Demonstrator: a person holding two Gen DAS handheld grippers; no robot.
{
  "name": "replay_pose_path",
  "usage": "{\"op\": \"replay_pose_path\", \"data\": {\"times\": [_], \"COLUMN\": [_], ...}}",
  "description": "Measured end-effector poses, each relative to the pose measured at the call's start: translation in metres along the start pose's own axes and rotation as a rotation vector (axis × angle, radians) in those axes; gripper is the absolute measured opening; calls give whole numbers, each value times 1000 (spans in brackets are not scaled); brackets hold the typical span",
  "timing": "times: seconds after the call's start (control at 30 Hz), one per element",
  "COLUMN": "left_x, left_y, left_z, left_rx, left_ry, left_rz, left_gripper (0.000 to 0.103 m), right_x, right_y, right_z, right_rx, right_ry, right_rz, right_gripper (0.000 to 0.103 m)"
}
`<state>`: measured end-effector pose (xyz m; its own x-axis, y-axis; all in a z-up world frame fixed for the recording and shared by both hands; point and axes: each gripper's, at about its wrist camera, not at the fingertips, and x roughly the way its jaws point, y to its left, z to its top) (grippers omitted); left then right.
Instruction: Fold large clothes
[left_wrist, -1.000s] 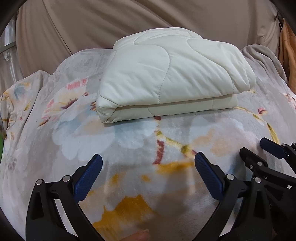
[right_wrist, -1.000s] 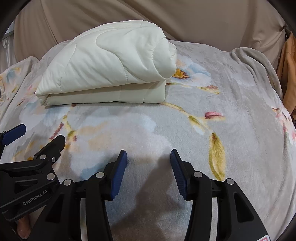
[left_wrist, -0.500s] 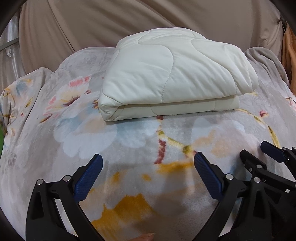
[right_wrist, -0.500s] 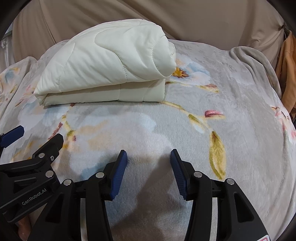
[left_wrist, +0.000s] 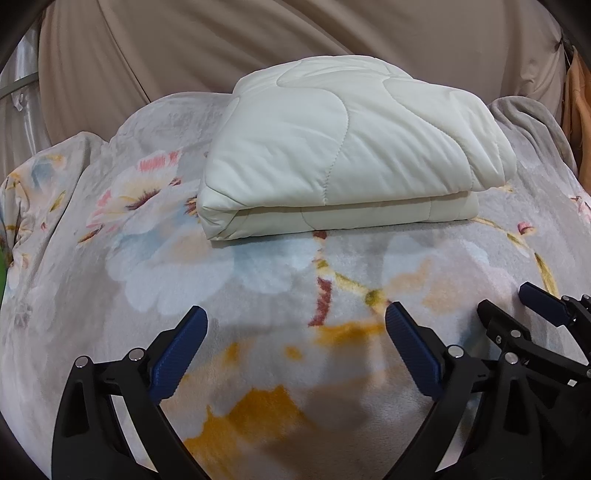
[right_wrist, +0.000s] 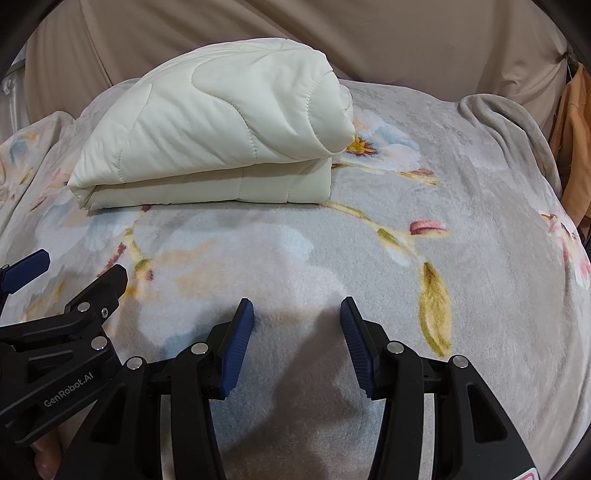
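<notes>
Well apart from both empty, spread-fingered grippers, left and right: folded cream quilt on floral blanket.

One cream-white quilted cover, folded into a thick rectangular bundle, lies on the bed; its front edge shows two stacked layers. One grey plush blanket printed with pale flowers covers the bed beneath it. Two black claws with blue ribbed pads are in view: the left claw and the right claw, each with two fingers, so four blue pads in all. One beige draped cloth hangs behind. One orange fabric hangs at the right edge.
</notes>
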<state>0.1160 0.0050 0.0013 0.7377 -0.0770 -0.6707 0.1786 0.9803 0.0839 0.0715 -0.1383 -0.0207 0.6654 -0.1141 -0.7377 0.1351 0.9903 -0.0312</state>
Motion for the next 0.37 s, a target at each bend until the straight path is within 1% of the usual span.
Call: {"op": "replay_pose_path", "data": {"times": [0.13, 0.23, 0.37], "left_x": [0, 0, 1], "left_y": [-1, -2, -2], "left_z": [0, 1, 1], "left_rx": [0, 6, 2], "left_ry": [0, 0, 5], "left_rz": [2, -3, 0], "left_gripper": [95, 91, 90], "right_x": [0, 0, 0], "right_y": [0, 1, 1], "right_z": [0, 0, 0], "right_rx": [0, -2, -3], "right_ry": [0, -1, -1], "right_rz": [-1, -5, -5], "right_gripper": [49, 49, 49]}}
